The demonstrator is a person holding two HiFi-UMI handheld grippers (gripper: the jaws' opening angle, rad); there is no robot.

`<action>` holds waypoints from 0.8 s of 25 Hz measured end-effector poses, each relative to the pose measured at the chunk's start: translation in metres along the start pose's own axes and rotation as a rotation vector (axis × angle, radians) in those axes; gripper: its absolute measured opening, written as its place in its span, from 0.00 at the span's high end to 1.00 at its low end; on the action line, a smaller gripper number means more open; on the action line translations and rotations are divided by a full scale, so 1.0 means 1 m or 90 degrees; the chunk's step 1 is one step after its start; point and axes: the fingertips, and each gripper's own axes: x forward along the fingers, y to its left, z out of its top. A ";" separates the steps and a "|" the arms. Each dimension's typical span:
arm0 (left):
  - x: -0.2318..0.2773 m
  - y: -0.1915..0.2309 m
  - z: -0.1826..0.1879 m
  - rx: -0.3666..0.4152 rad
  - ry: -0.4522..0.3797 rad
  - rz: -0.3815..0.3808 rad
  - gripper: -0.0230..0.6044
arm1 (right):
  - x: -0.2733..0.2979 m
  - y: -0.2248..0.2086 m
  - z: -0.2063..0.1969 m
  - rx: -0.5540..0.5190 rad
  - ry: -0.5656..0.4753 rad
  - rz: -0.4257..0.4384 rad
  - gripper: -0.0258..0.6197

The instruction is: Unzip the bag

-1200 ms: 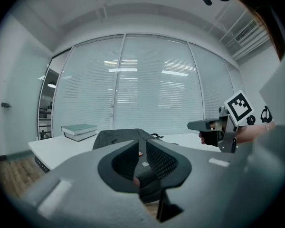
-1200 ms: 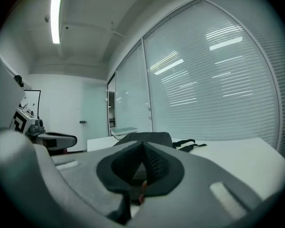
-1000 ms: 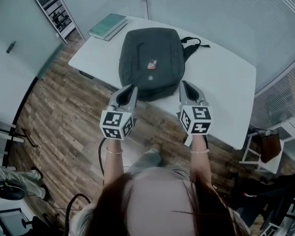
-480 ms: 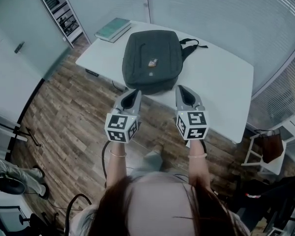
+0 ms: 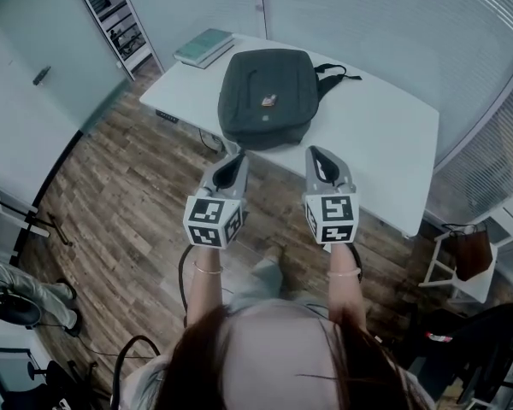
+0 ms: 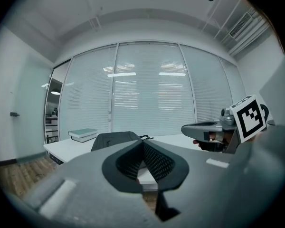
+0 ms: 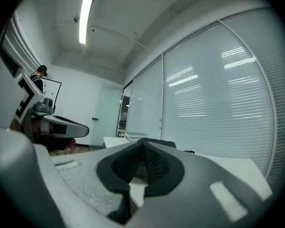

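A dark grey backpack [image 5: 268,96] lies flat on the white table [image 5: 376,135], its straps trailing to the far right. Both grippers are held level in front of the table's near edge, over the wooden floor and apart from the bag. My left gripper [image 5: 237,156] is shut; its jaws have just been closing with nothing between them. My right gripper [image 5: 316,154] is shut and empty too. In the left gripper view the bag [image 6: 115,139] shows beyond the closed tips [image 6: 142,142], with the right gripper [image 6: 204,127] alongside. In the right gripper view the bag [image 7: 164,143] sits behind the closed tips [image 7: 143,144].
A greenish book [image 5: 203,47] lies at the table's far left corner. A shelf unit [image 5: 111,15] stands against the left wall. A white chair with a brown bag [image 5: 466,254] is at the right. Glass walls with blinds run behind the table.
Both grippers have drawn back from the bag's front edge to just short of the table. The bag has not moved.
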 end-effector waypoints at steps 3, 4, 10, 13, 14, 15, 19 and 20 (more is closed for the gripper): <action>-0.010 -0.008 0.002 -0.009 -0.004 0.010 0.95 | -0.012 0.000 -0.001 -0.016 0.005 -0.005 0.96; -0.013 -0.010 0.003 -0.012 -0.004 0.013 0.95 | -0.016 0.000 -0.001 -0.019 0.006 -0.006 0.96; -0.031 -0.023 0.005 -0.012 -0.004 0.020 0.95 | -0.037 0.005 0.001 -0.024 0.004 -0.005 0.96; -0.038 -0.030 0.007 -0.011 -0.008 0.017 0.95 | -0.043 0.006 0.000 -0.013 0.000 0.003 0.96; -0.040 -0.033 0.007 -0.009 -0.009 0.015 0.95 | -0.045 0.006 0.000 -0.013 0.001 0.004 0.96; -0.041 -0.035 0.008 -0.008 -0.010 0.013 0.95 | -0.047 0.007 0.000 -0.014 0.001 0.005 0.96; -0.047 -0.044 0.010 -0.003 -0.014 0.006 0.95 | -0.053 0.012 0.000 -0.016 0.002 0.014 0.96; -0.047 -0.045 0.010 -0.002 -0.014 0.005 0.95 | -0.053 0.012 0.000 -0.016 0.002 0.015 0.96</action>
